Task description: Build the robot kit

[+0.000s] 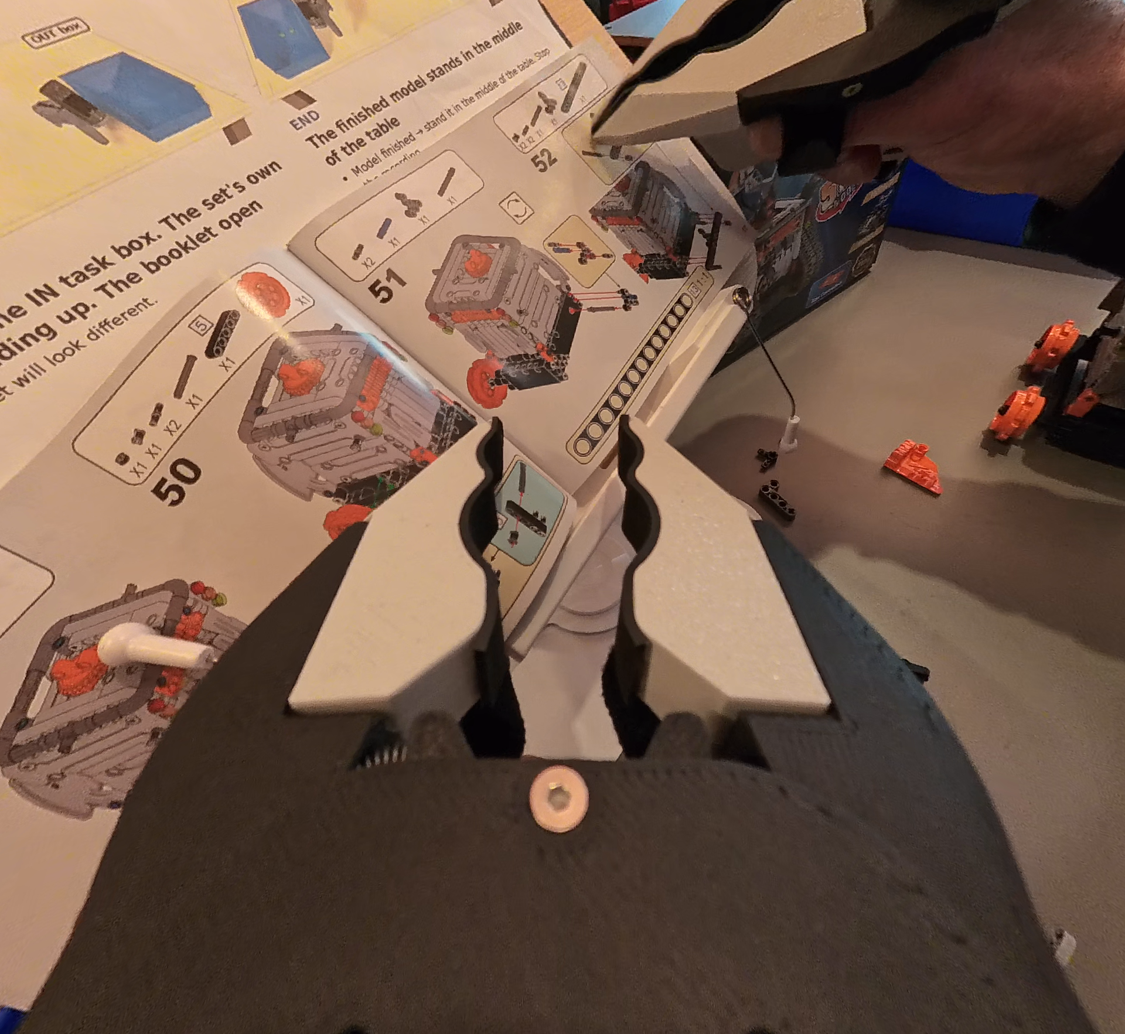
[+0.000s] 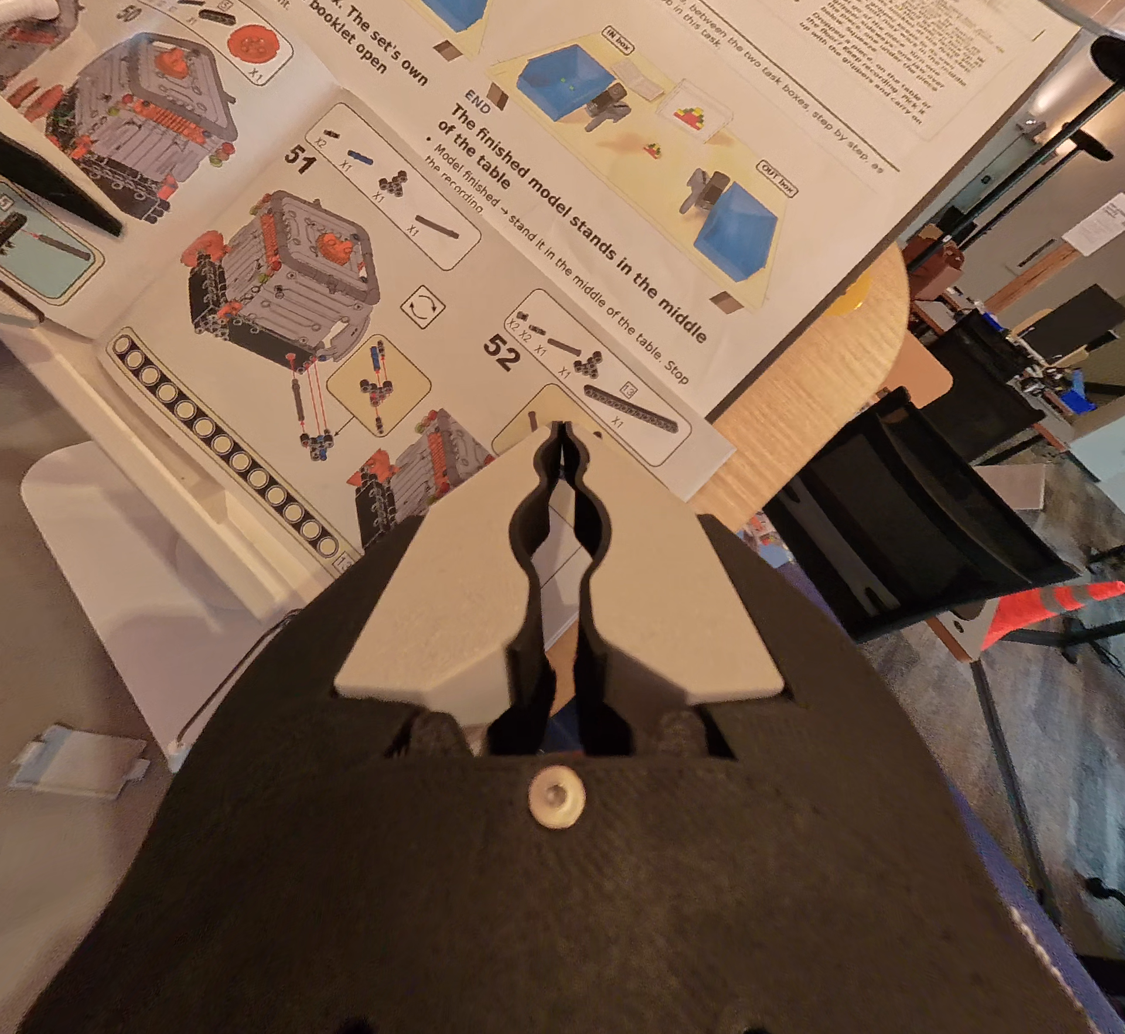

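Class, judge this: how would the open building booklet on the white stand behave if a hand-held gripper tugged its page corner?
Probably floppy: the booklet is thin paper. Its page would likely bend, perhaps crease, where the right hand-held gripper pinches the corner. It is probably light, so it might slide off the white stand.

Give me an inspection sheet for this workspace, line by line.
Surface: grey tabletop, mostly bare on its right side.
Job's things: open instruction booklet propped on a white stand; a large printed sheet behind it.
Clutter: part-built black and orange model, loose orange piece, small black pieces, printed box.
Grippers: left gripper jaws apart, empty, near the booklet's lower edge; right gripper jaws closed on the booklet's right page edge.
Cables: thin black cord hanging from the stand.
Surroundings: black chair, other desks beyond.
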Motion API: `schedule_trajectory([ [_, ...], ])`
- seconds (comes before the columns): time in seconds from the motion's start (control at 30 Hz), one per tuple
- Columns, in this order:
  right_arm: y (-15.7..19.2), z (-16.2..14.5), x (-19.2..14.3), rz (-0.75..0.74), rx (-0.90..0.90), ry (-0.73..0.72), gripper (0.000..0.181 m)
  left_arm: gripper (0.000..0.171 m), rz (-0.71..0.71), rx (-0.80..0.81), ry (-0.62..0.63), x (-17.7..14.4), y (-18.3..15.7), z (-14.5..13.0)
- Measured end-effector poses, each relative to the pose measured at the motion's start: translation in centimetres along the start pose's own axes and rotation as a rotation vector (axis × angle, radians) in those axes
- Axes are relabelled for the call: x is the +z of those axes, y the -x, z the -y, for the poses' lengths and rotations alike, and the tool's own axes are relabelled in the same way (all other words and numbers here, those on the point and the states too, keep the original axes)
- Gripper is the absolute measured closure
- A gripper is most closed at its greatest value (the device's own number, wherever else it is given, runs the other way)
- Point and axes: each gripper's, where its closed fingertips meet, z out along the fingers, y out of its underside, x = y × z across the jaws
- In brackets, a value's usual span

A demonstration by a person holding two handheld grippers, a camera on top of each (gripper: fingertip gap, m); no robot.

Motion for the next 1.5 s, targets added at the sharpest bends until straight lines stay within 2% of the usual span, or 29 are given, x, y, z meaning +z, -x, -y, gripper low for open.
schedule_trajectory([
  [0.03, -0.4, 0.3, -0.2, -0.026, 0.005, -0.01, 0.173, 0.134, 0.002, 0.005, 0.001, 0.0, 0.0, 0.0],
  [0.07, -1.2, 0.7, -0.4, -0.073, 0.018, -0.035, 0.142, 0.134, 0.005, 0.009, 0.001, 0.0, 0.0, 0.0],
  [0.33, -1.8, 0.3, -0.1, -0.063, 0.029, -0.016, 0.136, 0.134, 0.007, 0.012, 0.002, 0.1, 0.1, 0.0],
  [0.4, -2.1, 0.4, -0.2, -0.065, 0.03, -0.018, 0.127, 0.134, 0.006, 0.014, 0.003, 0.2, 0.0, 0.0],
  [0.5, -2.5, 0.2, -0.1, -0.066, 0.031, -0.001, 0.124, 0.135, 0.004, 0.021, 0.006, 0.2, 0.1, 0.0],
  [0.77, -2.6, 0.1, 0.0, -0.081, 0.027, -0.009, 0.131, 0.136, -0.001, 0.023, 0.0, 0.2, 0.1, 0.1],
  [0.87, -2.6, 0.1, 0.0, -0.098, 0.061, -0.052, 0.131, 0.136, -0.002, 0.026, 0.0, 0.3, 0.1, 0.1],
  [1.03, -2.2, 0.0, 0.1, -0.115, 0.116, -0.12, 0.142, 0.135, 0.0, 0.039, 0.003, 0.5, 0.2, 0.1],
  [1.4, -2.1, 1.0, -1.3, -0.138, 0.07, -0.153, 0.159, 0.133, -0.003, 0.056, 0.01, 0.7, 0.1, 0.5],
  [1.5, -1.9, 0.2, -0.8, -0.127, 0.075, -0.119, 0.162, 0.133, -0.004, 0.062, 0.014, 0.9, 0.0, 0.7],
])
